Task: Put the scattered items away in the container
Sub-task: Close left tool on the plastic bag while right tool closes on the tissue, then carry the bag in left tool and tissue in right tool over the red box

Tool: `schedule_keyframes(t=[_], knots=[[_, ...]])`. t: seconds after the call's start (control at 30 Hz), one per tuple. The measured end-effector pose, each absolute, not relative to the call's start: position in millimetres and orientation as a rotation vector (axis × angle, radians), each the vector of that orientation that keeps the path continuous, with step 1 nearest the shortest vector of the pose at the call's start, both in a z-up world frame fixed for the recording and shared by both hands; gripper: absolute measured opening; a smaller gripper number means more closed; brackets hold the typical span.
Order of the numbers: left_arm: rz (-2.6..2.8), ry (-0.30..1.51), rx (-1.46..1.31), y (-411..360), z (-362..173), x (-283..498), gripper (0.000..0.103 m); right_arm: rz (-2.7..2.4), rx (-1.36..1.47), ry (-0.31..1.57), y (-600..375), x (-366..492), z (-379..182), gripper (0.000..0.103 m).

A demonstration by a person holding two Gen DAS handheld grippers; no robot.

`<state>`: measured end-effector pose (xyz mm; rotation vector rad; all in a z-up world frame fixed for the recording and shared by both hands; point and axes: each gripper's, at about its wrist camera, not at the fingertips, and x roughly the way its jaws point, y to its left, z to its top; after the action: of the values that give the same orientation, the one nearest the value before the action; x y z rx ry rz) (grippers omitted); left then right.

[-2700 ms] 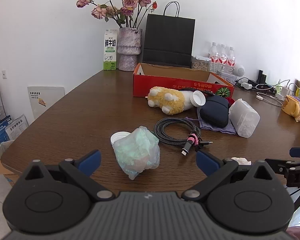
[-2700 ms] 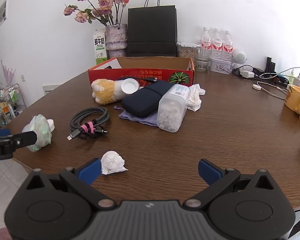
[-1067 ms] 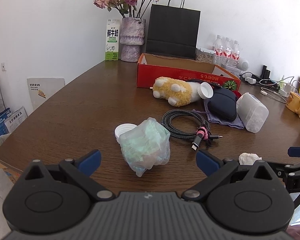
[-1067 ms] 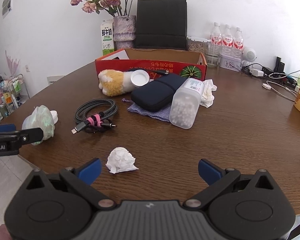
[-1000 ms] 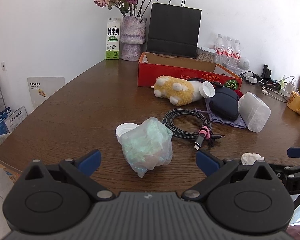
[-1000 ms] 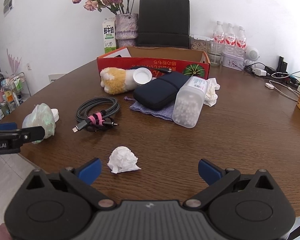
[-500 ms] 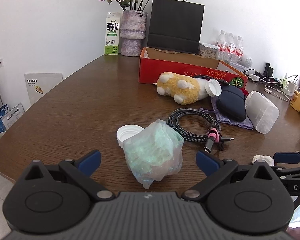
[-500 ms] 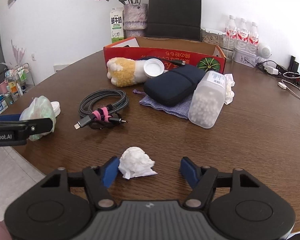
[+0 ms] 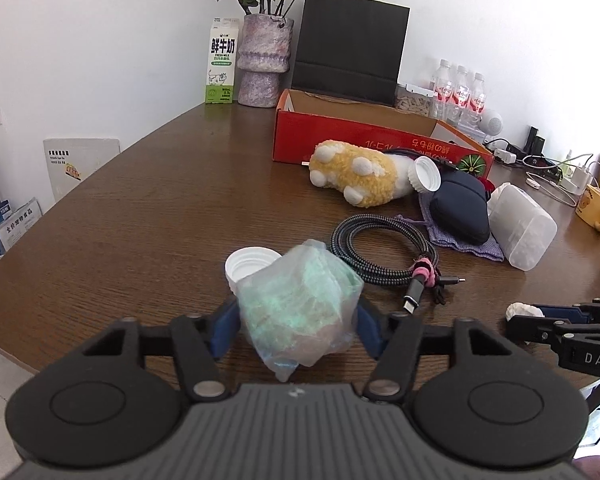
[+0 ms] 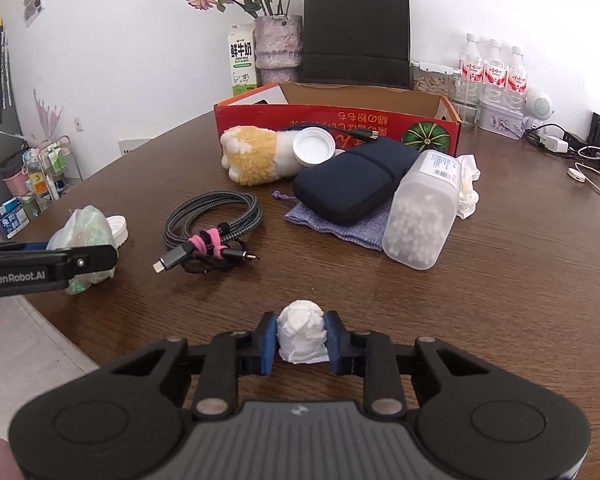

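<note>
Left gripper closing on crumpled plastic bag at near table edge; right gripper closing, pads against tissue wad. Risk: slippery bag squirts out, or snags white cap en route to red box.

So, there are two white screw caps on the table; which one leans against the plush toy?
The cap near the red box leans tilted against the yellow plush toy. The other cap lies flat beside the green plastic bag.

"GenRobot.AI" on left gripper
</note>
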<state>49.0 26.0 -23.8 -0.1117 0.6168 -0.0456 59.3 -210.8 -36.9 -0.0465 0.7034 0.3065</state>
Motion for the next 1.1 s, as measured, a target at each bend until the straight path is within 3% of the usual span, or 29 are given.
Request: schedule_keyframes(t=[0.57,1.1], knots=[[-0.063,0.546,-0.101,21.5,3.8,65.1,0.046,0.363,-0.024,0.623,-216.2,81.5,-15.6,0.023],[-0.162,0.483,-0.067,-7.8,61.9,179.3,0.046,0.386,-0.052,0.461,-235.8,175.8,49.1,0.023]])
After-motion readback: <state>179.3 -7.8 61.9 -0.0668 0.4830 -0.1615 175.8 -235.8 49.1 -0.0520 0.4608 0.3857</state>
